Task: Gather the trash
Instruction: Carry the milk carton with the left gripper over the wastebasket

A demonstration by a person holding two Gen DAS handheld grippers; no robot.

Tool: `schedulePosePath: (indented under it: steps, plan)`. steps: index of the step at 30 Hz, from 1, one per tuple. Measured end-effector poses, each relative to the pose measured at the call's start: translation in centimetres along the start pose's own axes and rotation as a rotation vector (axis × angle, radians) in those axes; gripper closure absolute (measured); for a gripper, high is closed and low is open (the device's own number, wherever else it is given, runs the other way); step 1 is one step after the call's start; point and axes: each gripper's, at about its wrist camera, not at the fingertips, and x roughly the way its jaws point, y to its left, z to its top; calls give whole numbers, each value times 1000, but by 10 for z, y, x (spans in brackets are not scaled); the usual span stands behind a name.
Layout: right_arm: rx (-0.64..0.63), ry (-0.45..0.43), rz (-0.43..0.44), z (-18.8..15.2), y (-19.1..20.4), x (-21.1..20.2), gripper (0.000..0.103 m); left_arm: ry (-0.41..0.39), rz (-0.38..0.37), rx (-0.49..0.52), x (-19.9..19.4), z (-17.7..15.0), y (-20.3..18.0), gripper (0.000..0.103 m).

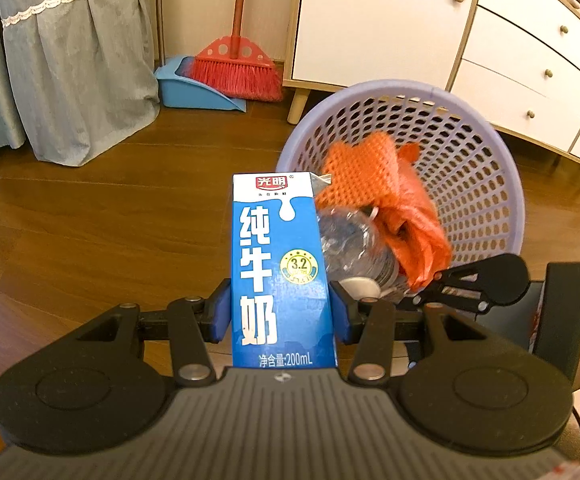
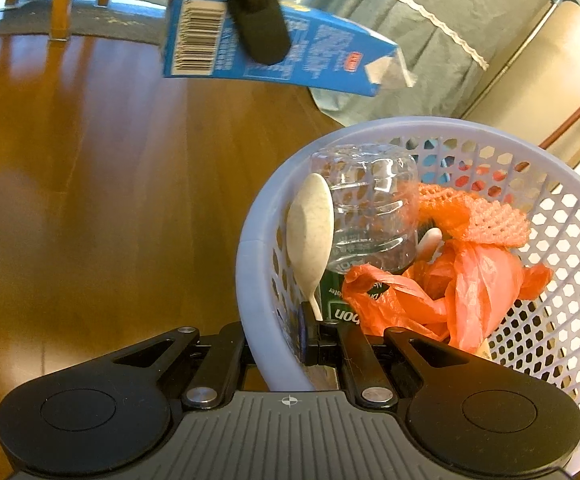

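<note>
While the milk carton (image 1: 279,276) is held clamped at mid-body between the left gripper (image 1: 281,312) fingers, near the basket (image 2: 249,264), it is judged light and easily crushed. The basket rim is pinched by the right gripper (image 2: 277,340) fingers — thin, stiff plastic.

Left wrist: close, above basket (image 1: 486,184), facing cabinet. Right wrist: at rim, facing opposite. Shared: basket, milk carton (image 2: 273,48).

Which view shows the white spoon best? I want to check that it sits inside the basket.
The right wrist view: the white spoon leans bowl-up against the inner wall of the lavender basket, beside the clear bottle. The left wrist view shows only a white sliver behind the milk carton.
</note>
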Motion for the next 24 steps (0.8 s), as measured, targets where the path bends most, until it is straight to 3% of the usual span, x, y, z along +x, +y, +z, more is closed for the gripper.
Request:
schedulePosePath:
  steps: [11,24]
  plan:
    - [-4,-34,57,15,14,-5,99,-48,-28,19,-21,6,-15,59]
    - [-23,-75,130,32,32,-11,99,-73,-83,9,-7,25,-34,59]
